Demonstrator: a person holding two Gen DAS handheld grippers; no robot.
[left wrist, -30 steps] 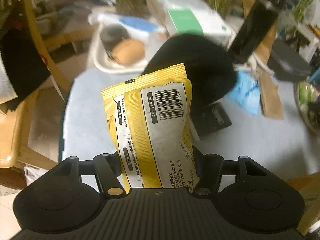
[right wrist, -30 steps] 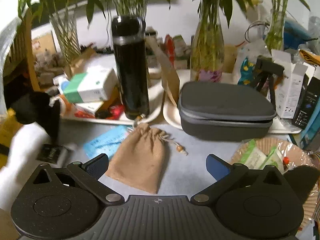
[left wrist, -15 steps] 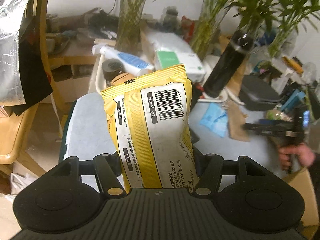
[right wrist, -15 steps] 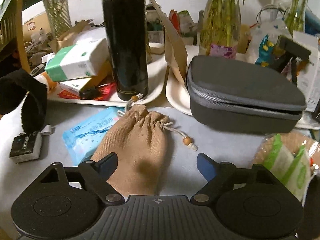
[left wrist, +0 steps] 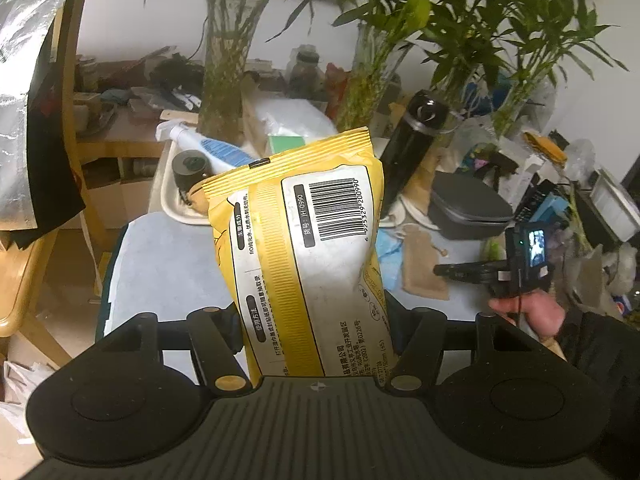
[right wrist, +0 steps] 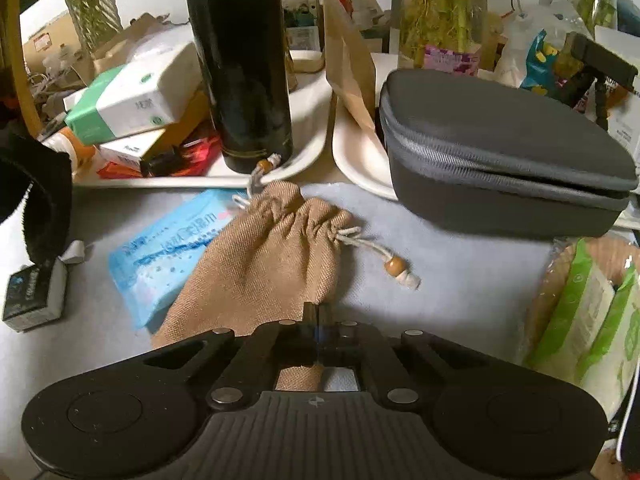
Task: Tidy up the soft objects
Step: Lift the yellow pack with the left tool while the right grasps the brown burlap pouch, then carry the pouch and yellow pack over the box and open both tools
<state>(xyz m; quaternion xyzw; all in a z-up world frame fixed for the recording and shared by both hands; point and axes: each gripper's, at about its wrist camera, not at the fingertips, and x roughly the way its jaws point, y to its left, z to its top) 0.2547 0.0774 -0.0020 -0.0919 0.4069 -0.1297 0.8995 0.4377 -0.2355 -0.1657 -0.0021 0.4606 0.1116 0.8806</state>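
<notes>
Two soft items: I am holding the yellow wipes pack (left wrist: 316,248) aloft in the left hand-held gripper (left wrist: 320,332); right hand-held gripper (right wrist: 318,320) is pinching the burlap pouch (right wrist: 264,256), lying on the worktop (right wrist: 460,276). Neither appears stowed.

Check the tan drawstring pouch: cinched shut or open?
Cinched shut. The tan drawstring pouch lies flat on the table; its mouth is gathered into tight folds, with the beaded cord trailing out.

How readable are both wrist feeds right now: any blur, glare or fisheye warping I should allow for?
Left wrist view: sharp; the barcode on the yellow pack in the left gripper is legible, though the pack hides the table centre, edges bend, corners go dark. Right wrist view: the burlap pouch is crisp, the black flask reads near-featureless, and the right gripper looks shut at the pouch's edge.
</notes>
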